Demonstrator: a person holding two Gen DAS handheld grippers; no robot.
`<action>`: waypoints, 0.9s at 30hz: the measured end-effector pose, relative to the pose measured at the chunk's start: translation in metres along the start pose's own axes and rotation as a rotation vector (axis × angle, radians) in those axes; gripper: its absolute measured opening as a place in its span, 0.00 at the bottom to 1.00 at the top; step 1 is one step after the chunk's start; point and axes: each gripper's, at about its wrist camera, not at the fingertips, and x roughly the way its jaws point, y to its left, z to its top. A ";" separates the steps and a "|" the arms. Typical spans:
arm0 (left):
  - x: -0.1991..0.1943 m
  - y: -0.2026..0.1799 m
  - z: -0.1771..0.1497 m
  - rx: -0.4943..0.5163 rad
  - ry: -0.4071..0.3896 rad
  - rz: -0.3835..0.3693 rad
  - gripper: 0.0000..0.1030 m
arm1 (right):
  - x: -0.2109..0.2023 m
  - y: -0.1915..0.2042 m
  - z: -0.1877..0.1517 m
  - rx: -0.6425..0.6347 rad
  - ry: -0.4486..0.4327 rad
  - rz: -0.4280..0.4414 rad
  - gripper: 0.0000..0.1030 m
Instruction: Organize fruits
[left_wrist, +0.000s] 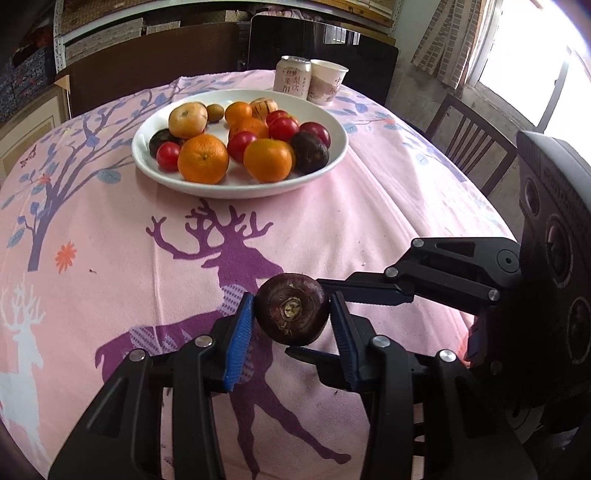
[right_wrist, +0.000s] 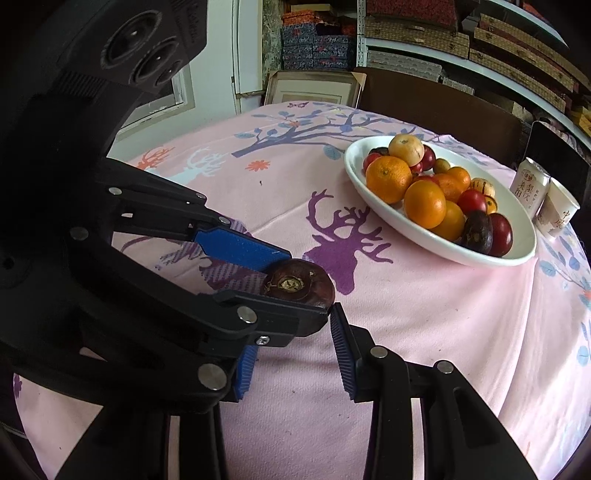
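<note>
Holding a dark brown fruit (left_wrist: 291, 314) between its blue pads, the left gripper (left_wrist: 291, 295) is clamped on it over the pink tablecloth (left_wrist: 110, 229), near the front edge. The right gripper (right_wrist: 295, 332) stands apart-fingered right at the same fruit, one finger above and one below. I can't tell whether they touch it. Looks like a handover or a joint grip, the step being the last loose fruit going to the plate. My read: one gripper must let go before the carry, or the fruit gets squeezed or twists out.

Open cloth lies between the grippers and the white plate (left_wrist: 240, 190), nothing in the path. The plate is already crowded with oranges (left_wrist: 203, 158), red tomatoes and dark fruits; the near rim is low, with a free spot at front centre. A can (left_wrist: 291, 75) and paper cup (left_wrist: 327, 83) sit just behind the plate, so don't overshoot. Chairs ring the far edge.
</note>
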 end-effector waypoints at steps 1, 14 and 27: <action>-0.005 -0.001 0.007 0.009 -0.012 0.006 0.39 | -0.004 -0.003 0.005 0.002 -0.017 -0.007 0.37; 0.015 0.018 0.130 -0.041 -0.145 0.128 0.47 | 0.006 -0.097 0.085 0.170 -0.152 -0.111 0.52; 0.013 0.034 0.108 -0.161 -0.183 0.241 0.85 | -0.009 -0.107 0.053 0.232 -0.147 -0.215 0.67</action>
